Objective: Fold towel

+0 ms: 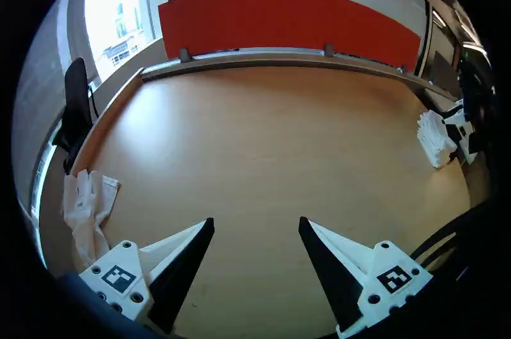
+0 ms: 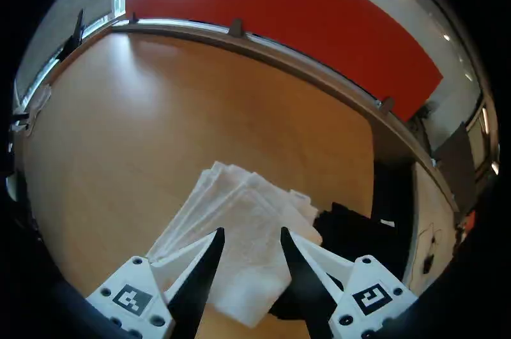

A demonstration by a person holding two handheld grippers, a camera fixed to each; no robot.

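Office | wooden desk (image 1: 268,141) | red divider panel (image 1: 287,23) | office chair (image 1: 76,109) | window (image 1: 118,13)

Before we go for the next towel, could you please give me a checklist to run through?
1. Left gripper open, nothing between its fingers: ok.
2. Crumpled towel in sight at the table edge: ok.
3. Bare table surface ahead of the left gripper for folding: ok.
4. Right gripper open above the folded stack: ok.
5. Right gripper's fingers free of the stack's top layer: cannot tell.
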